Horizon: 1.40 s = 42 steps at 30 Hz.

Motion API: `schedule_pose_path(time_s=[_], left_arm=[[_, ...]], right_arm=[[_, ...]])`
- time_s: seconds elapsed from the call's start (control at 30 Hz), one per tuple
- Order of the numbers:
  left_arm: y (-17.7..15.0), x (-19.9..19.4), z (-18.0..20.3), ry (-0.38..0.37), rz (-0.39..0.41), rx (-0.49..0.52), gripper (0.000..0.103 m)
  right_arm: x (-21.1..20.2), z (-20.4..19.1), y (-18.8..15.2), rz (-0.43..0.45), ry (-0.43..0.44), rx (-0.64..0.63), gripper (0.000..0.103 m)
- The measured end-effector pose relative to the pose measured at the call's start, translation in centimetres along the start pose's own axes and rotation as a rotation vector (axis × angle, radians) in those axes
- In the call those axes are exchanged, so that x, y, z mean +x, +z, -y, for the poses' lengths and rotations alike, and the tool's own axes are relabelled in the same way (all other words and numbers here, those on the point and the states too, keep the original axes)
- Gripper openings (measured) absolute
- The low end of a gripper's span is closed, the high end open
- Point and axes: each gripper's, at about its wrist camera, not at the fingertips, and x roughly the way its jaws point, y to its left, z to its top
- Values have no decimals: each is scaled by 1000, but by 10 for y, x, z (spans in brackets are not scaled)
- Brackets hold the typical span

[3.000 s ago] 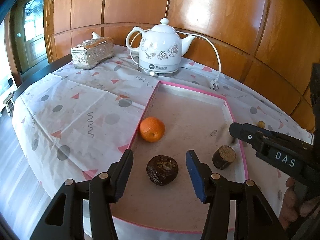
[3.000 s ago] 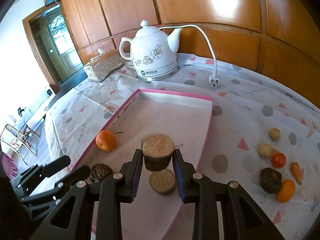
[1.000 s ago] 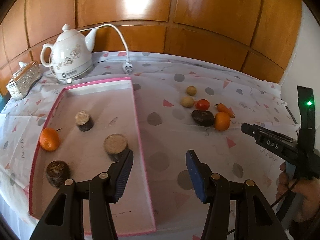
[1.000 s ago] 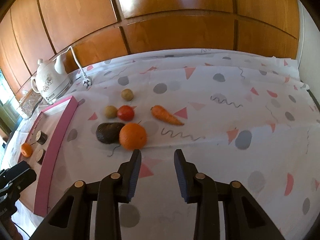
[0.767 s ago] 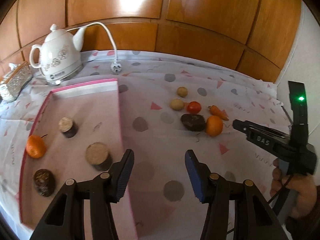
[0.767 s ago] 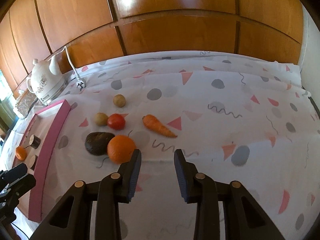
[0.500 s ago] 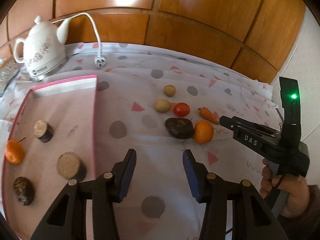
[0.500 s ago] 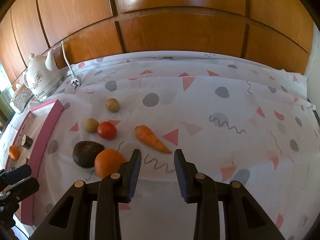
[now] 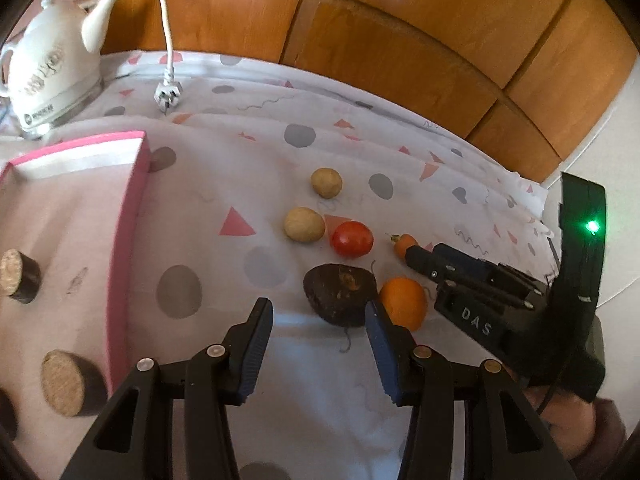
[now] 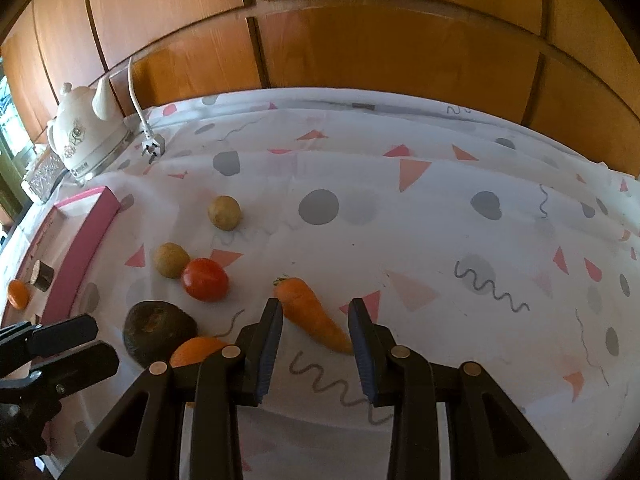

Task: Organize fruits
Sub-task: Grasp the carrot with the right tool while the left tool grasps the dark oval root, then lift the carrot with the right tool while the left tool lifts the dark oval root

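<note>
We see a table under a white patterned tablecloth (image 10: 400, 208), with a pink-rimmed tray (image 9: 132, 216) at its left side. A white electric kettle (image 9: 48, 76) stands behind the tray. Our left gripper (image 9: 318, 344) hovers wide open and empty just short of a dark brown fruit (image 9: 340, 292), with an orange (image 9: 404, 302) touching that fruit's right side. Our right gripper (image 10: 315, 344) is also wide open, holding nothing, its jaws on either side of the carrot (image 10: 312, 314) lying on the cloth. Near these lie a red tomato (image 10: 205, 279) and two small tan fruits (image 10: 171, 259) (image 10: 225, 212). In the tray sit two brown cut-topped pieces (image 9: 64, 384) (image 9: 18, 276) and a small orange (image 10: 18, 294).
</note>
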Motion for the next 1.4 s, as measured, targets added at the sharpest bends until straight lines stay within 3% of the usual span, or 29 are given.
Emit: schedule_pose_path(time_s=[0.17,0.6,0.73,0.8,1.07,1.4], left_arm=[[5,11,1,-21,-5,-9,50],[4,24,0,-88,-7,-30,44],[0,18,2,-72,4,-12,43],[-4,14,1,-52,14,-1,43],[-15,-2,-7,-17,18,-1,43],[-45,-27,-1,-19,12,52,44]], right_arm=[[4,-1,0,10,36,-4,26],[10,5,-4,30,93,44,25],[11,4,-4,33,93,43,25],[10,3,-4,33,96,41,20],[0,5,-9,24,59,45,20],[-31,9,-29,-5,57,68,20]])
